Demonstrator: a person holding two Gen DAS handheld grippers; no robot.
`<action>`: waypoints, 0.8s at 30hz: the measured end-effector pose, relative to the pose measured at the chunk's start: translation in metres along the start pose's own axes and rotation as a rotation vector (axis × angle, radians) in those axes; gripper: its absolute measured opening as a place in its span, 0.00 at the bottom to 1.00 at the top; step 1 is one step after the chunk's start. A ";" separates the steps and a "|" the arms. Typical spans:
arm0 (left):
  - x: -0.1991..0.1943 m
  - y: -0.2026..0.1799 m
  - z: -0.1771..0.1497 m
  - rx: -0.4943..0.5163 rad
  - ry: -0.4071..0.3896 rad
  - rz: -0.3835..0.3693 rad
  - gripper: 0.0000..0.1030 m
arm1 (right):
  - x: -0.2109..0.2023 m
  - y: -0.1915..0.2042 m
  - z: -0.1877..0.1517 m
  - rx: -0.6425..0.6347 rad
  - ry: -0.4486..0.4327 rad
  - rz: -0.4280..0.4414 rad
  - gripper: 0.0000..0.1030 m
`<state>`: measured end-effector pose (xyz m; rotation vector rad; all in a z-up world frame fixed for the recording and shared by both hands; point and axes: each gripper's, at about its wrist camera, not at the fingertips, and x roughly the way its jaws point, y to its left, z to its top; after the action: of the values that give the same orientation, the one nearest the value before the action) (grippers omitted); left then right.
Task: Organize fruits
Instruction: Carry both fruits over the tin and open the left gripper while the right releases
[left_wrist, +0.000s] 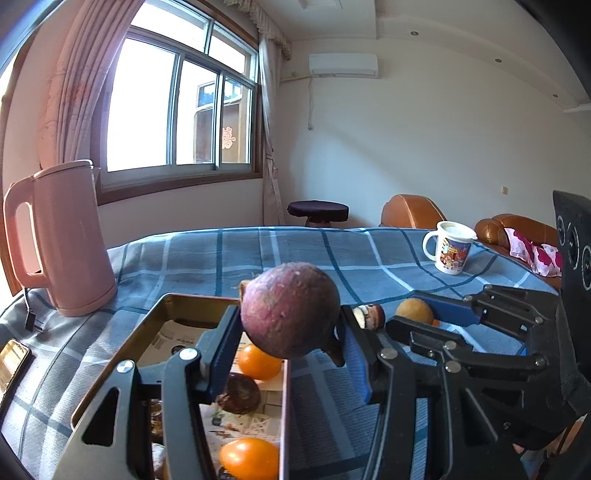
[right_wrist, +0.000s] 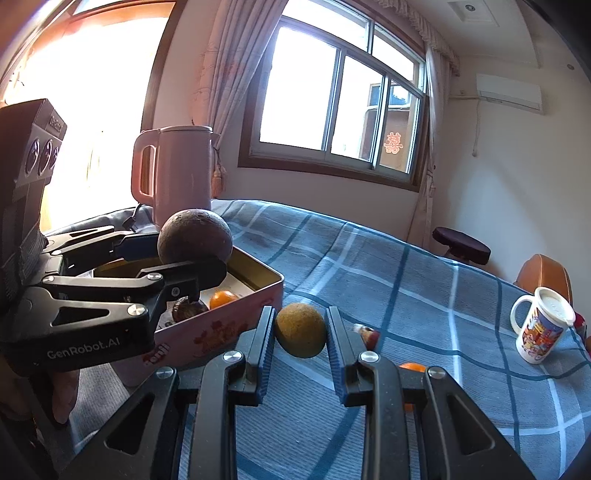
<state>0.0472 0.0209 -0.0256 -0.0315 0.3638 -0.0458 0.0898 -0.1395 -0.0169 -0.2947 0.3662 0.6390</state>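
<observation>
My left gripper (left_wrist: 290, 332) is shut on a round purple-brown fruit (left_wrist: 290, 310) and holds it above the rectangular tin box (left_wrist: 177, 306). The box holds two oranges (left_wrist: 258, 362) and a dark fruit (left_wrist: 238, 393). In the right wrist view the same fruit (right_wrist: 195, 236) hangs over the box (right_wrist: 258, 291). My right gripper (right_wrist: 300, 332) has its jaws around a tan-brown round fruit (right_wrist: 301, 329) on the tablecloth; the left pad touches it, a small gap shows at the right pad. The right gripper (left_wrist: 424, 314) also shows in the left wrist view with this fruit (left_wrist: 414, 311).
A pink kettle (left_wrist: 62, 240) stands at the table's left with its cord. A lidded printed mug (right_wrist: 541, 325) stands at the right. A small red-and-white piece (right_wrist: 367, 334) and a small orange (right_wrist: 413, 367) lie by the right gripper. A phone (left_wrist: 11, 363) lies at the left edge.
</observation>
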 end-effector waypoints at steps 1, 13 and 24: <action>-0.001 0.002 0.000 -0.002 -0.001 0.005 0.53 | 0.001 0.002 0.000 -0.002 0.001 0.002 0.28; -0.007 0.028 0.000 -0.038 0.001 0.033 0.53 | 0.012 0.020 0.013 -0.031 0.005 0.036 0.28; -0.010 0.051 -0.004 -0.062 0.019 0.069 0.52 | 0.023 0.037 0.022 -0.053 0.010 0.071 0.28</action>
<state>0.0385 0.0725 -0.0281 -0.0797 0.3853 0.0333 0.0890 -0.0911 -0.0127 -0.3370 0.3712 0.7175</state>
